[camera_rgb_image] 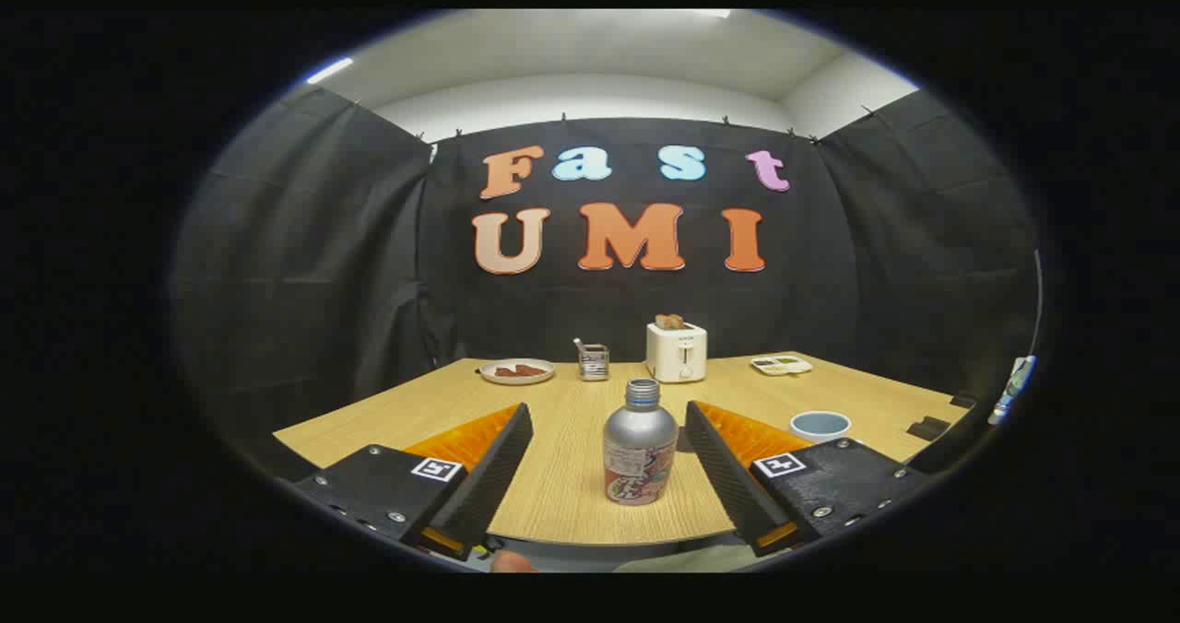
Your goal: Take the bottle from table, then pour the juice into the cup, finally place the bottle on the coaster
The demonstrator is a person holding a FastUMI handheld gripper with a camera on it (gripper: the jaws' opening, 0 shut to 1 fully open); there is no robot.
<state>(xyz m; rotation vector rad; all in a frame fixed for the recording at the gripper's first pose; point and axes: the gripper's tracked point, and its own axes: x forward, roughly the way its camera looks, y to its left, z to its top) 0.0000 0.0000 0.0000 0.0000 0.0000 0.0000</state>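
Gripper [608, 429] spread wide at lower centre, uncapped silver bottle [640, 443] upright on the wooden bench [562, 476] between its fingers, touching neither, pale cup [820, 425] at right beyond the right finger, toaster [676, 351] at the bench's far edge.

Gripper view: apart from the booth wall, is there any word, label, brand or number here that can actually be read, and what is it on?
None can be read.
bottle, upright between the open fingers of the gripper: printed label, too blurred to read.
toaster at the far edge of the table: small dark mark on its front, too small to read.
Square black-and-white markers on the gripper body: patterns, not text.
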